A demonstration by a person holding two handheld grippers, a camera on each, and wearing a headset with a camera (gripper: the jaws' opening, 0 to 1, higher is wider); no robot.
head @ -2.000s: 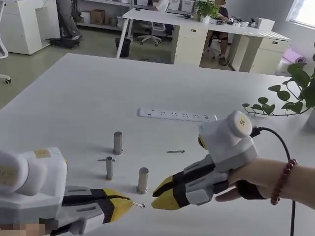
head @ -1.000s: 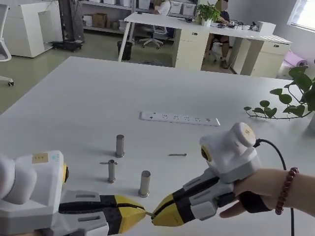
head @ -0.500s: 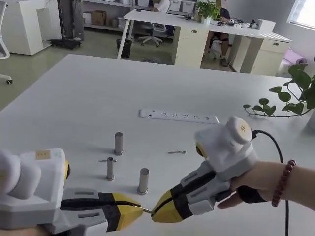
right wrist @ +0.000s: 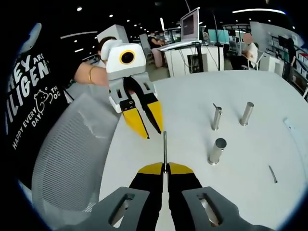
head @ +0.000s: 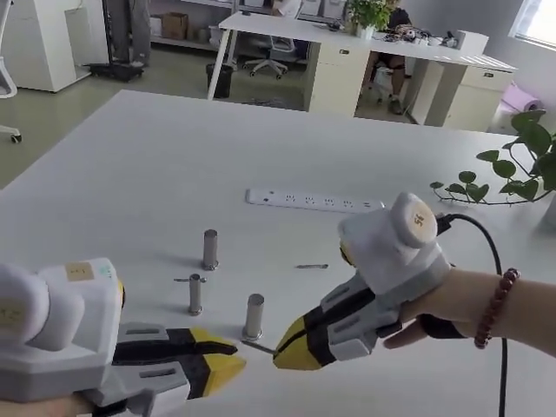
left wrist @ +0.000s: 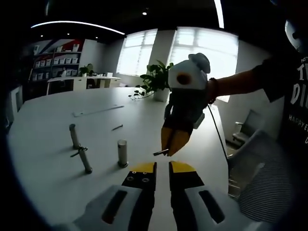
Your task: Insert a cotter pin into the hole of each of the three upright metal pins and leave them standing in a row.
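bright daylight | window glare, left gripper view | soft shadows | fisheye edges warped

Head view: left tool (head: 236, 357), body cut by left & bottom edges. Jaw tips of right tool (head: 280, 354) cover rear end of cotter (head: 258, 347); the rest is a thin line, form too fine to tell. The 3 posts (head: 253, 316): cross-holes too small to see. On worktop (head: 130, 174), loose cotter (head: 310, 267): shape too small to tell. At right, cable (head: 501, 373) runs off bottom edge; plant (head: 530, 161) cut by right edge.
Left gripper view: cotter's rear hidden betw. right tool's clamped jaws; shirt (left wrist: 296, 96) lettering cut off at right.
Right gripper view: power strip (right wrist: 291, 130) cut at right; cotter tip vs. left tool, touching or apart, can't tell.
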